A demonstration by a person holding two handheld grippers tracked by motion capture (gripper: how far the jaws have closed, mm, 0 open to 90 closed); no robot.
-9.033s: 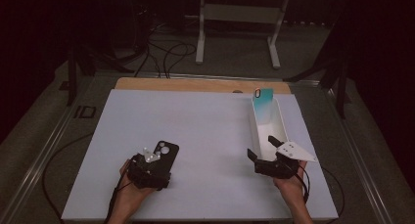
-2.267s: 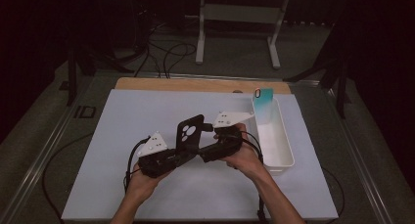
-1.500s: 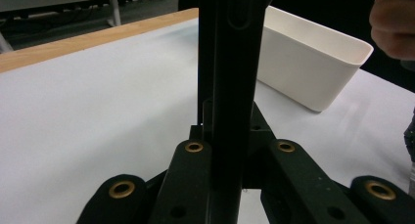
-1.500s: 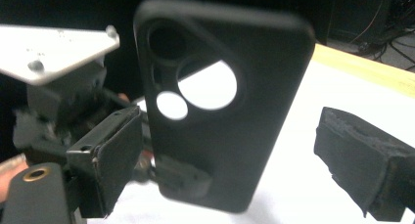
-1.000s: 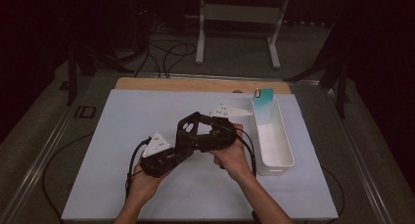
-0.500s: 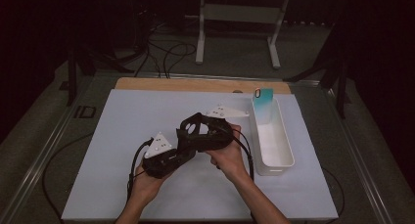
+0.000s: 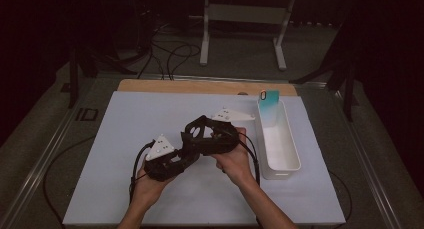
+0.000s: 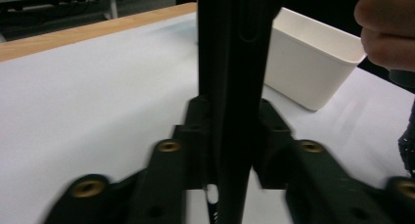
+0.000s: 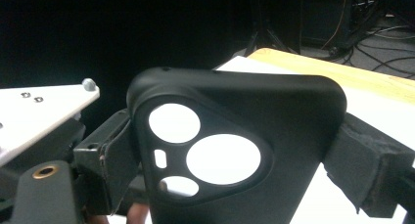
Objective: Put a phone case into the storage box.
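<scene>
A: Where's the phone case (image 9: 235, 150)?

B: Left of the white bin (image 7: 278, 139), above the table (image 7: 120, 124), clamped by both grippers.

A: Left gripper (image 8: 230, 131)?

B: Its view shows jaws pinching the edge; the right gripper (image 9: 220, 155) view shows cutouts.

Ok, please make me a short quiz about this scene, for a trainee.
1. True or false: the case lies inside the bin.
2. What does the left claw hold? A) the case B) a cup C) nothing
3. Fill in: the bin stands on the person's ___ side of the table.
Key: 1 false; 2 A; 3 right.
</scene>
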